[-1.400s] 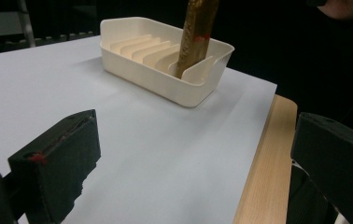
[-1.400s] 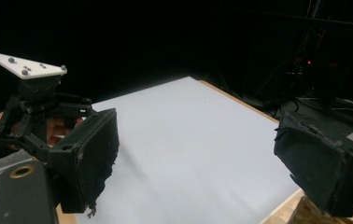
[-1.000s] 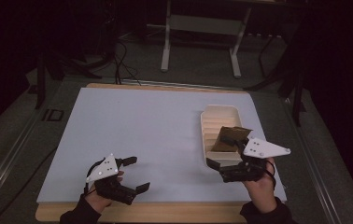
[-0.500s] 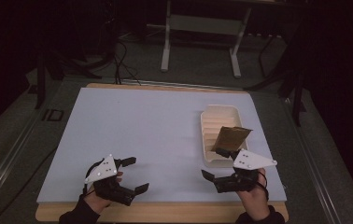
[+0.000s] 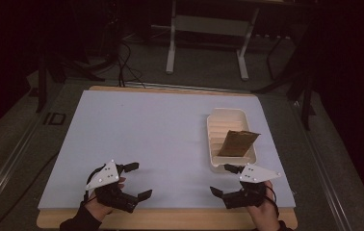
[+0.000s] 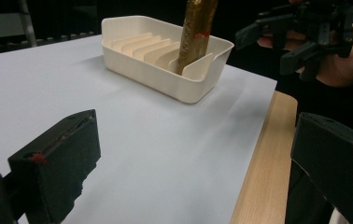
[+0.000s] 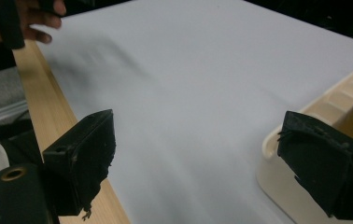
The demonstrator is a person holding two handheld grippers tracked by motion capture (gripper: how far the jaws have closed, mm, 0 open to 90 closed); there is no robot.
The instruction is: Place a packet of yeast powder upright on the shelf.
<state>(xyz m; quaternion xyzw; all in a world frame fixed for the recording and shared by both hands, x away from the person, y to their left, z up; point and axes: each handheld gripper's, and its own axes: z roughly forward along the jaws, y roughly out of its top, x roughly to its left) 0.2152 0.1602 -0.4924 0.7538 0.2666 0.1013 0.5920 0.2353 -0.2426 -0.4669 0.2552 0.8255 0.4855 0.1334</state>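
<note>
Two grippers of mine sit low in the frame, jaws spread and empty: left gripper [image 5: 135,180] lower left, right gripper [image 5: 222,180] lower right. The packet [image 5: 238,143] stands tilted in the tray [image 5: 212,139] right of centre; I'd keep both parked clear of it

Cream slotted rack [image 5: 218,137] with upright brown packet [image 5: 238,143] on white-topped table [image 5: 146,130]

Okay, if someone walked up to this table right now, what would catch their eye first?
Probably the gold-brown packet standing upright in a slot of the cream ribbed rack on the right side of the pale mat. Then the two black grippers, left gripper and right gripper, open near the front edge.
</note>
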